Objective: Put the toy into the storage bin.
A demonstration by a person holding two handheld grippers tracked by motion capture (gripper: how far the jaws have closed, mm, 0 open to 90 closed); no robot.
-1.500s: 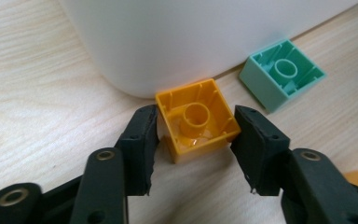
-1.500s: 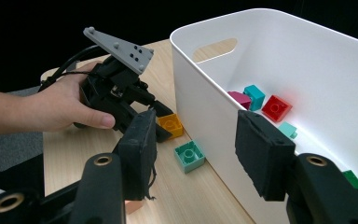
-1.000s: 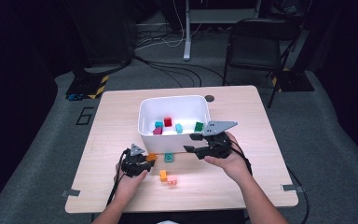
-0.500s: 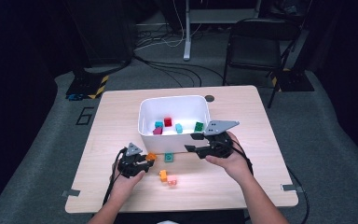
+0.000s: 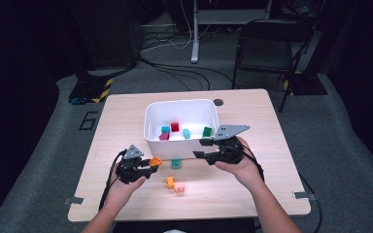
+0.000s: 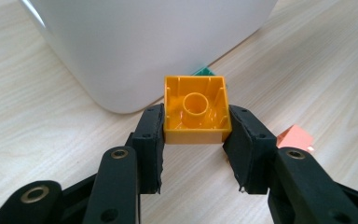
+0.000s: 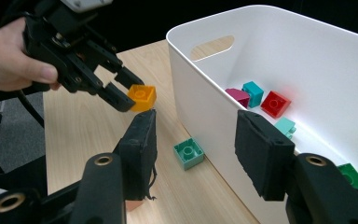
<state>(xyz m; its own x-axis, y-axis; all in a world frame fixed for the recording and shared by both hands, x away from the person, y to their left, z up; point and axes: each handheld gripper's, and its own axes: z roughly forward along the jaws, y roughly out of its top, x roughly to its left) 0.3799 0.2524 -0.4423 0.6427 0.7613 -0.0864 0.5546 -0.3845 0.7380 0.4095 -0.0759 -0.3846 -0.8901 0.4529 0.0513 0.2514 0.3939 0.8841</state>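
**Mia:** What is the left gripper [image 5: 148, 166] doing?

**Ben:** It is pinching an orange brick [image 6: 196, 110] between its two black pads. The brick sits tight at the tips, with its hollow side facing the camera on that gripper. It is up off the table [image 5: 126, 116].

**Mia:** Where is that brick?

**Ben:** Just in front of the white bin [image 5: 151, 132], near its front left corner, not inside it. From the right gripper view you can see the orange brick [image 7: 141, 97] in the air beside the bin wall.

**Mia:** And the right gripper [image 5: 202, 148]?

**Ben:** Its jaws are apart and hold nothing. It hangs at the bin's front right corner. One pad is outside the wall and the other one looks to be over the inside.

**Mia:** What lies on the table?

**Ben:** A teal brick [image 5: 175, 164] lies flat, right next to the front wall of the bin. A little nearer the person there is another orange brick [image 5: 169, 182], and a pink brick [image 5: 178, 189] just beside it.

**Mia:** What is in the bin?

**Ben:** A red brick [image 5: 175, 126], a blue one [image 5: 165, 129], a dark pink one [image 5: 164, 136], a light teal one [image 5: 186, 133] and a green one [image 5: 207, 131]. They all lie on the bottom.
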